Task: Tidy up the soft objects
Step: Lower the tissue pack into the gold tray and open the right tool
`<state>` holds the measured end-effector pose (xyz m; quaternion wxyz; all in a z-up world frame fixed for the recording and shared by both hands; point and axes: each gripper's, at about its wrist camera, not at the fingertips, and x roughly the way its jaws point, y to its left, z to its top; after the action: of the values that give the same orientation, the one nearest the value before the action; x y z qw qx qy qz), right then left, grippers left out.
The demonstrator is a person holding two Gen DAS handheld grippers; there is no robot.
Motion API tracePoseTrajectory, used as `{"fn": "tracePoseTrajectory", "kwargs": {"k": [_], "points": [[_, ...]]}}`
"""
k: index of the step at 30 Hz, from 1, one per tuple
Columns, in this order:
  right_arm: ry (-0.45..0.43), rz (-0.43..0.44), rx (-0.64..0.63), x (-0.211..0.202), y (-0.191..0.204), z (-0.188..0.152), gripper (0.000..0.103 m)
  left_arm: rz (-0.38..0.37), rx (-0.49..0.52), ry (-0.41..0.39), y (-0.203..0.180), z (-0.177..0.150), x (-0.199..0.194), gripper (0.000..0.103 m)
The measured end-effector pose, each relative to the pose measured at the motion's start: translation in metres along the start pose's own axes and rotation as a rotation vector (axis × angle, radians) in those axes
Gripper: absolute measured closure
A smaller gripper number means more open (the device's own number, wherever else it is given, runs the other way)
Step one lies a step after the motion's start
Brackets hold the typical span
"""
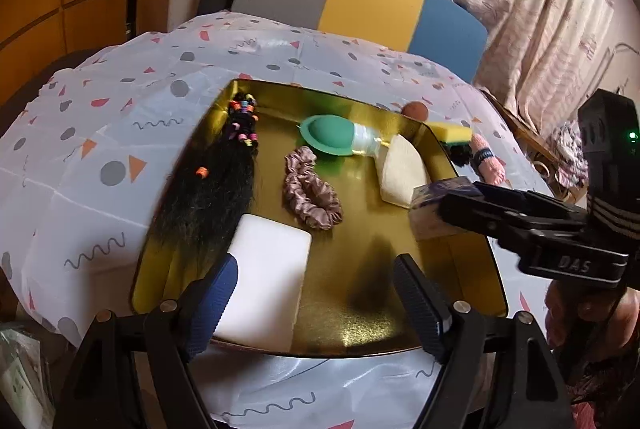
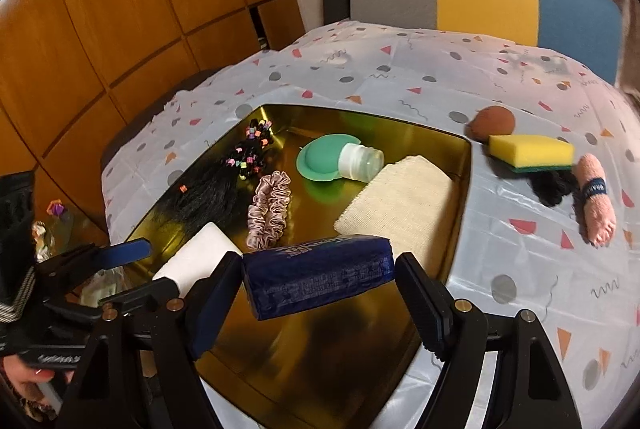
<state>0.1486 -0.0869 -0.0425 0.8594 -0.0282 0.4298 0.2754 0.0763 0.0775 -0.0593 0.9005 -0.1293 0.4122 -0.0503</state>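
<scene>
Jaws of right gripper (image 2: 318, 293) clamped on blue tissue pack (image 2: 318, 277) above gold tray (image 2: 464, 165); left gripper (image 1: 316, 303) released. Next: lower, release inside.

A tray (image 2: 460, 165) lies on the covered table (image 2: 500, 269), ahead of both grippers. Between the right gripper (image 2: 318, 313) fingers (image 2: 424, 309) sits a wrapped packet (image 2: 316, 275), held above the tray's near part. Beyond the fingertips a scrunchie (image 2: 270, 209) lies in the tray, with a hairpiece (image 2: 216, 189) left of it, a folded cloth (image 2: 400, 205) right of it and a silicone bottle (image 2: 340, 159) further ahead. A white block (image 2: 196, 261) lies by the left finger. Right of the tray, on the table, a sponge (image 2: 528, 149) lies with a ball (image 2: 492, 123) behind it and a rolled sock (image 2: 596, 197) to its right.
</scene>
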Motion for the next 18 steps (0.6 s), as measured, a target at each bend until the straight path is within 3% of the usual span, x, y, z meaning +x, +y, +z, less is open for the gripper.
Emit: {"fn": "tracePoseTrajectory", "kwargs": {"k": [6,12,18], "points": [[0.043,-0.033,-0.082,0.024,0.013,0.021,0.024,0.012,-0.07,-0.022,0.016,0.004,-0.004,0.022],[0.063,-0.066,-0.159,0.055,0.027,0.04,0.021,0.018,-0.106,0.005,0.025,0.004,0.002,0.022],[0.017,-0.062,-0.107,0.053,0.029,0.05,0.018,-0.005,-0.099,0.021,0.022,0.002,0.003,0.023]]}}
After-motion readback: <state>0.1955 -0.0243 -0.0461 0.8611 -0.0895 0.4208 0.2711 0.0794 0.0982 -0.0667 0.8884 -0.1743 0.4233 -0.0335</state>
